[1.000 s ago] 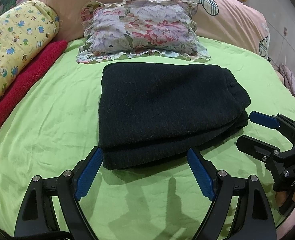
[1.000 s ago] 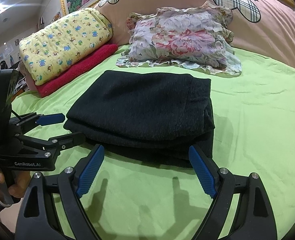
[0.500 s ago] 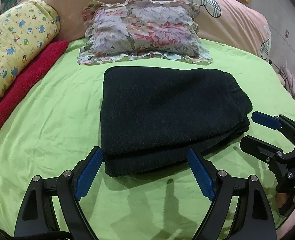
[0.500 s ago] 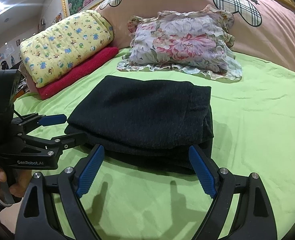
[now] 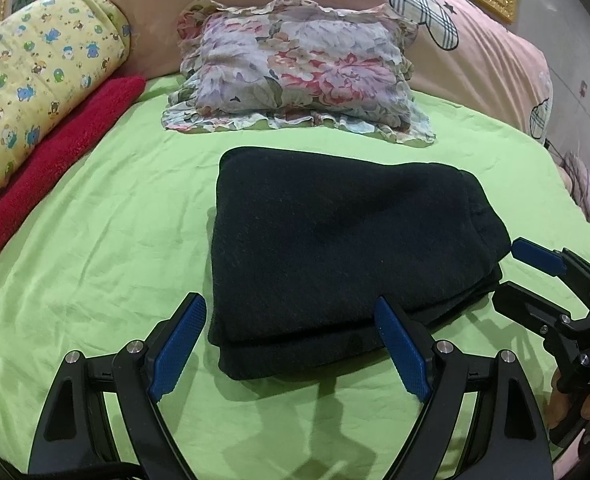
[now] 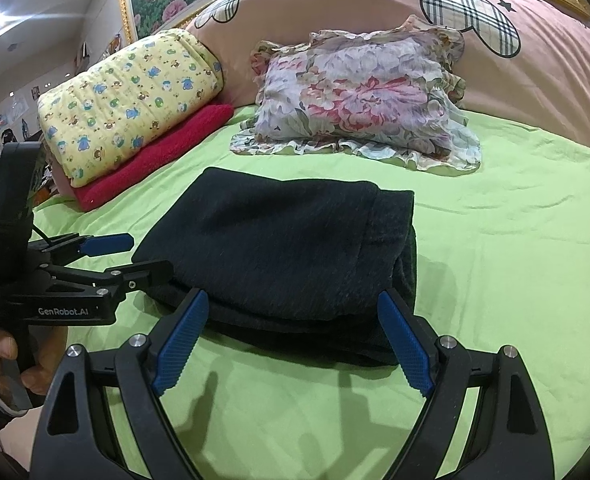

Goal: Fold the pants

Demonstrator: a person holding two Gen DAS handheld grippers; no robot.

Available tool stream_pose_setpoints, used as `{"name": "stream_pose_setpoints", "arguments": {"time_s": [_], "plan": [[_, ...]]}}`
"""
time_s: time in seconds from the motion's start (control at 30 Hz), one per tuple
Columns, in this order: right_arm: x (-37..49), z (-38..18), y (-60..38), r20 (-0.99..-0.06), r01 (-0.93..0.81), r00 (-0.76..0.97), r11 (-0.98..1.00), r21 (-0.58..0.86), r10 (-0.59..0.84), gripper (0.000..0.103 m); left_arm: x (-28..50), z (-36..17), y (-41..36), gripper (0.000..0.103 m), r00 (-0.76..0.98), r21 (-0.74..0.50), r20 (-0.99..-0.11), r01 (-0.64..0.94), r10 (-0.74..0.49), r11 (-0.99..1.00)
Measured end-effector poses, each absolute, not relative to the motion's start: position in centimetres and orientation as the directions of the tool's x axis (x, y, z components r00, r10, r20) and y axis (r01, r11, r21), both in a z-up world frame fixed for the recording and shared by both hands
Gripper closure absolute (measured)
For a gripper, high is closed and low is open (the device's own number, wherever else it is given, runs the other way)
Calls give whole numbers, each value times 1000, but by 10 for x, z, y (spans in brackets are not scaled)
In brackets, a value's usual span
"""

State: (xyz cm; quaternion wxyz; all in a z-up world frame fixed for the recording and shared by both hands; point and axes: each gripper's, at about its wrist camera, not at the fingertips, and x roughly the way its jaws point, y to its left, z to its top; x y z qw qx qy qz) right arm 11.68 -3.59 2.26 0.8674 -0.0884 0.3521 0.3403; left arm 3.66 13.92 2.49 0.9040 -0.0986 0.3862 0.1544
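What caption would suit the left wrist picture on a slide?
Dark pants lie folded on a green sheet, with the open left gripper and right gripper poised at their near edge.

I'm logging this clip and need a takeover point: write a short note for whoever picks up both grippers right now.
Left gripper: open, empty, at the near edge of the pants, not touching.
Right gripper: open, empty, at the same near edge, further toward the pants' right end.
Black pants: folded into a compact layered stack, lying flat on the green bedsheet, in front of the floral pillow.
Done: the fold looks finished and the edges are roughly aligned.
Left: probably nothing; at most tidy the right-hand end, where the layers sit slightly uneven, then withdraw.
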Motion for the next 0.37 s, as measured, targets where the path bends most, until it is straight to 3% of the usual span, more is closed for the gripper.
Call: {"name": "stream_pose_setpoints", "arguments": {"time_s": [0.37], "plan": [[120,22,-39,-672,-633,534,769,85,513,16,37,26,139,16,637,-64,-744,-368,201,928]]}}
